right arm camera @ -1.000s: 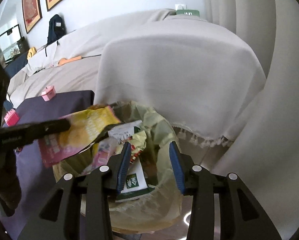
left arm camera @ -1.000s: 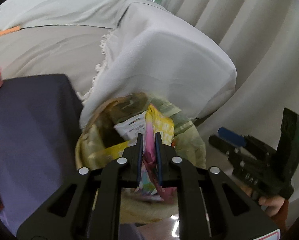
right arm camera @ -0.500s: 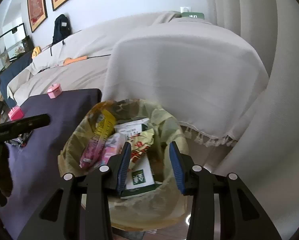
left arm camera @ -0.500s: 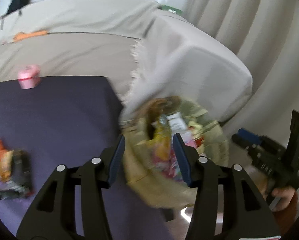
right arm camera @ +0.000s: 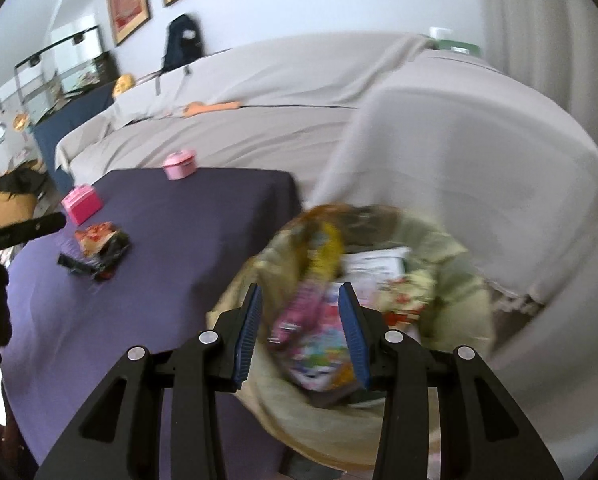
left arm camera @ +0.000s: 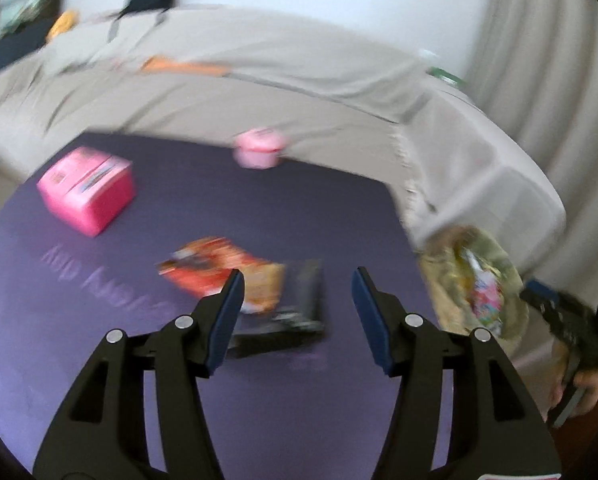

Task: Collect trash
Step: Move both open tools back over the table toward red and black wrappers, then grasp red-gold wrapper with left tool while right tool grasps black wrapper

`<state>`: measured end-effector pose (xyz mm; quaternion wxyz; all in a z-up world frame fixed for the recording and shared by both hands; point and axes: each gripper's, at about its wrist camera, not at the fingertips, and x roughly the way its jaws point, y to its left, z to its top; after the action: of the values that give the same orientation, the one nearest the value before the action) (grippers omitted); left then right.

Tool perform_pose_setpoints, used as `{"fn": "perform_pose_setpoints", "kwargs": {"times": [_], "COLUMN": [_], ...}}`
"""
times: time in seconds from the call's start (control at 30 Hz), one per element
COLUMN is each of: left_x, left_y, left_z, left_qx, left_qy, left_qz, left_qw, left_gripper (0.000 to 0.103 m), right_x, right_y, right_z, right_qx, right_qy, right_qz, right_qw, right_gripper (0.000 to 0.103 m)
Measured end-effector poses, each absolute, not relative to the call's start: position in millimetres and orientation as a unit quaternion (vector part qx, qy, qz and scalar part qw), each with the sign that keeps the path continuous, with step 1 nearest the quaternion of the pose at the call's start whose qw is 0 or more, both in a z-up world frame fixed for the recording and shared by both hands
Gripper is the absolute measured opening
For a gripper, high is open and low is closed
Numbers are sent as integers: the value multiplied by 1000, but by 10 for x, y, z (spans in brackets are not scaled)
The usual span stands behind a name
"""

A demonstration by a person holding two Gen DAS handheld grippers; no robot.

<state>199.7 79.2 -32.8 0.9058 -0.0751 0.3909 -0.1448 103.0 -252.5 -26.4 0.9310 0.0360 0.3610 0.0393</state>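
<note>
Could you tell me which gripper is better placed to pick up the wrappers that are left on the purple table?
Left. The left gripper is open, empty and aimed at the wrappers on the purple table. The right gripper points into the trash bin beside it.

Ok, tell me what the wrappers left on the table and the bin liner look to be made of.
Red-orange wrapper: apparently glossy printed plastic film, crumpled flat. Black wrapper: likely the same film, with a faint sheen; blur leaves it uncertain. Bin liner: thin, yellowish translucent plastic, wrinkled and draped over the rim.
</note>
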Motion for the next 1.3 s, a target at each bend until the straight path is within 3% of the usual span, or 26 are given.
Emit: {"fn": "perform_pose_setpoints", "kwargs": {"times": [0.17, 0.47, 0.77, 0.83, 1.3], "left_x": [2144, 2036, 2016, 2032, 2353], "left_y": [1291, 1643, 1957, 1967, 1351], "left_z": [-579, -567, -641, -663, -880], "left_qx": [-164, -142, -160, -165, -191], "left_qy": [443, 418, 419, 422, 476], "left_qz": [-116, -87, -91, -96, -143], "left_qw": [874, 893, 889, 886, 846], "left_gripper": [53, 53, 53, 53, 54], "right_x": [1150, 1476, 2084, 2132, 1778], "right_y": [-2096, -1064, -367, -310, -1084], "right_z": [-366, -586, -738, -747, -748], "right_qx": [23, 26, 62, 48, 13], "right_qy": [375, 417, 451, 454, 449], "right_qz": [86, 199, 199, 201, 145], "right_qw": [923, 886, 868, 866, 882], "right_gripper": [38, 38, 38, 45, 45]}}
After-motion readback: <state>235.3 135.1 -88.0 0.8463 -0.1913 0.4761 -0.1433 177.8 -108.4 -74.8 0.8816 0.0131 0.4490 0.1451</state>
